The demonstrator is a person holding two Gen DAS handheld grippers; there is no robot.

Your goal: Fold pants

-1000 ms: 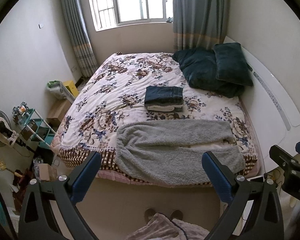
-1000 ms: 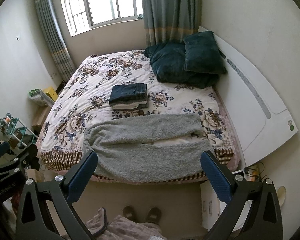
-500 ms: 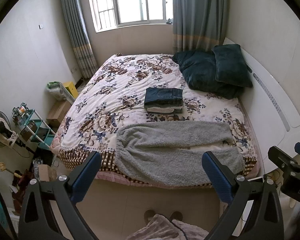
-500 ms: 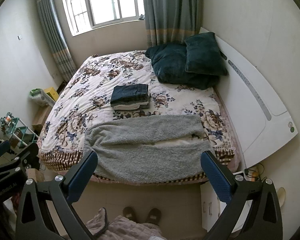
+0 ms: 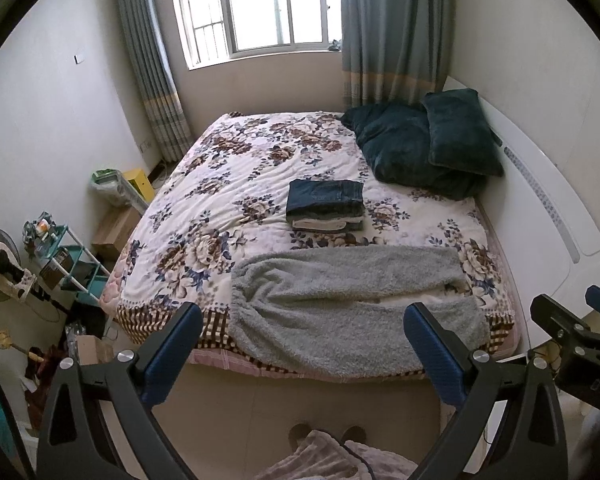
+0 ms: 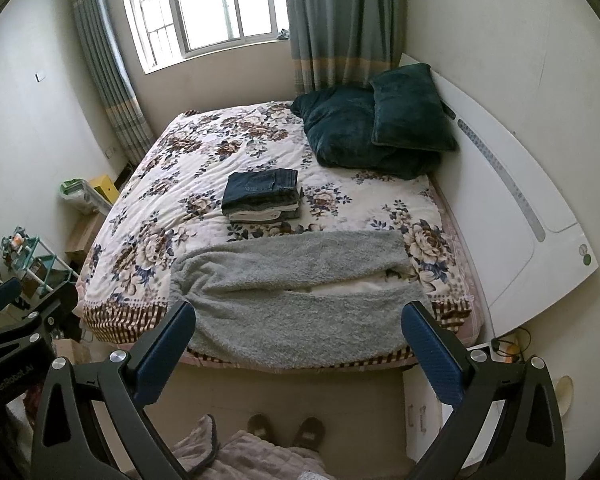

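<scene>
Bed [image 5: 228, 216] w/ floral quilt: grey fleece pants [image 5: 348, 312] spread flat at near edge, within reach for folding. Left gripper [image 5: 302, 344], right gripper [image 6: 298, 340] wide open, empty, hovering above.

Grey fleece pants [image 5: 348, 312] spread flat across bed's near edge, legs side by side, unfolded

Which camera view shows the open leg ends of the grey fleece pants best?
The right wrist view: both leg ends of the grey fleece pants show, with the gap between them. In the left wrist view the pants show too, but a finger covers part of the near leg.
</scene>
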